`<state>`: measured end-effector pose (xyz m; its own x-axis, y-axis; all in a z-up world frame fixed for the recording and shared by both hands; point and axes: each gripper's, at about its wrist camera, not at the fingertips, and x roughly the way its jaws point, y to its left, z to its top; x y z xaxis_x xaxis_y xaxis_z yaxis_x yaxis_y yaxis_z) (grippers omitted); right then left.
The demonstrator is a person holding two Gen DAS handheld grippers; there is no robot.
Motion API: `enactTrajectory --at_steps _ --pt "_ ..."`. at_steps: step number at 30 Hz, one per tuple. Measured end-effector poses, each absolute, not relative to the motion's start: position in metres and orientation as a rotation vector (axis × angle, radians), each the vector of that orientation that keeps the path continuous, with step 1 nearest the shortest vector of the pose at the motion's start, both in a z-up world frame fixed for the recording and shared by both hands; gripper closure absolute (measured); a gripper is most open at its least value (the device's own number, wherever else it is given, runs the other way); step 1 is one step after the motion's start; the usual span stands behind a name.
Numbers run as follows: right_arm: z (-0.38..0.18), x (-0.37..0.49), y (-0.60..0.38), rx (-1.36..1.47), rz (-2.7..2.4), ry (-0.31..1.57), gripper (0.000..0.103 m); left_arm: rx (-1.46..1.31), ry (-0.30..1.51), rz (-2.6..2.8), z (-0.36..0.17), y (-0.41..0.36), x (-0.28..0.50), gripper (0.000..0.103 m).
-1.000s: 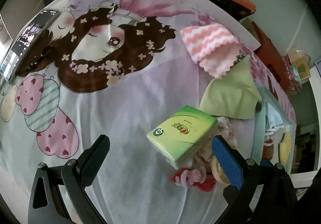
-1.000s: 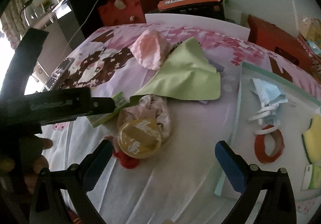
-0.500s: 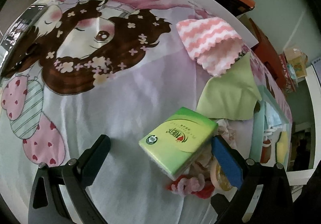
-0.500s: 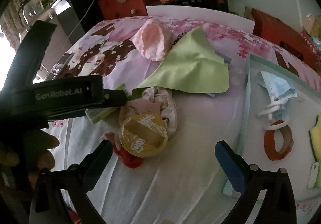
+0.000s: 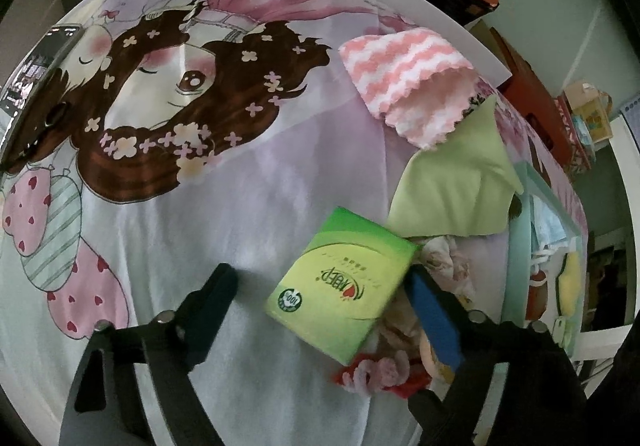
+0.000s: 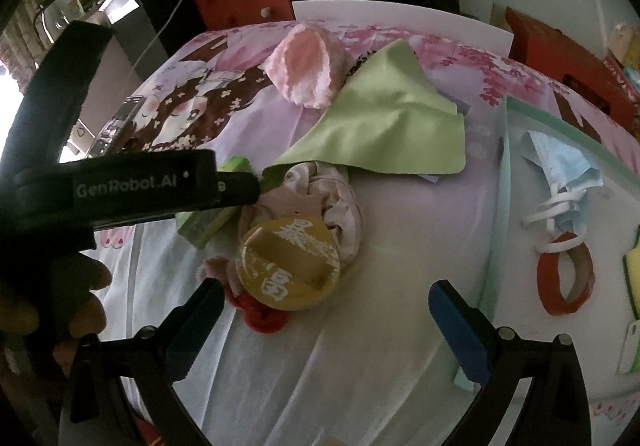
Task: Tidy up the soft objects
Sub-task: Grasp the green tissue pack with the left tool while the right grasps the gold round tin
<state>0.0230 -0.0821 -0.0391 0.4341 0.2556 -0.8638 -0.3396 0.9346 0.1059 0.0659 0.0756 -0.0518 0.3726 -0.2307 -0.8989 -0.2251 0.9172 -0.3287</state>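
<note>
While my left gripper point(image 5: 320, 292) is closing in on the green tissue pack point(image 5: 342, 286), its jaws have just been narrowing. The right pad looks to be touching the pack's right edge; the left pad is standing clear of it, so I am not gripping yet. The pack is lying tilted on the printed cloth point(image 5: 240, 186) covering the worktop, leaning against a heap of soft things: a crumpled floral cloth point(image 6: 320, 190), a yellow round puff point(image 6: 288, 264) and something pink and red point(image 5: 380, 370) underneath.

My right gripper point(image 6: 324, 314) is hanging open and empty, just below the yellow puff.

The green cloth point(image 5: 452, 186) and the pink striped towel point(image 5: 404, 82) are lying beyond the pack. The pale green tray point(image 6: 504, 182) is sitting to the right, holding a blue face mask point(image 6: 560, 158) and a red ring point(image 6: 564, 278).

Risks as I am judging them:
- One-sided contact: the right pad may be shoving the pack sideways rather than pinching it.
- The pack being soft and tilted, it could twist or squirt out.
- The right finger could be snagging the floral cloth and dragging the heap along.
</note>
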Motion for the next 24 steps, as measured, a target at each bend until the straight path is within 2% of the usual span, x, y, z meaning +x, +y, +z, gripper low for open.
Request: enactTrajectory --at_steps 5,7,14,24 --pt "-0.041 0.025 -0.082 -0.087 0.362 1.069 0.0 -0.424 1.2 -0.021 -0.05 0.074 0.064 0.038" --pt "-0.042 0.025 -0.082 -0.085 0.36 1.07 0.0 -0.414 1.202 -0.021 -0.05 0.071 0.065 0.041" --pt "-0.041 0.025 -0.083 -0.084 0.358 1.07 0.0 -0.407 1.195 -0.02 -0.05 0.07 0.066 0.046" --pt "-0.039 0.031 -0.086 -0.031 0.349 1.058 0.0 -0.367 1.18 0.059 -0.046 0.082 0.061 0.046"
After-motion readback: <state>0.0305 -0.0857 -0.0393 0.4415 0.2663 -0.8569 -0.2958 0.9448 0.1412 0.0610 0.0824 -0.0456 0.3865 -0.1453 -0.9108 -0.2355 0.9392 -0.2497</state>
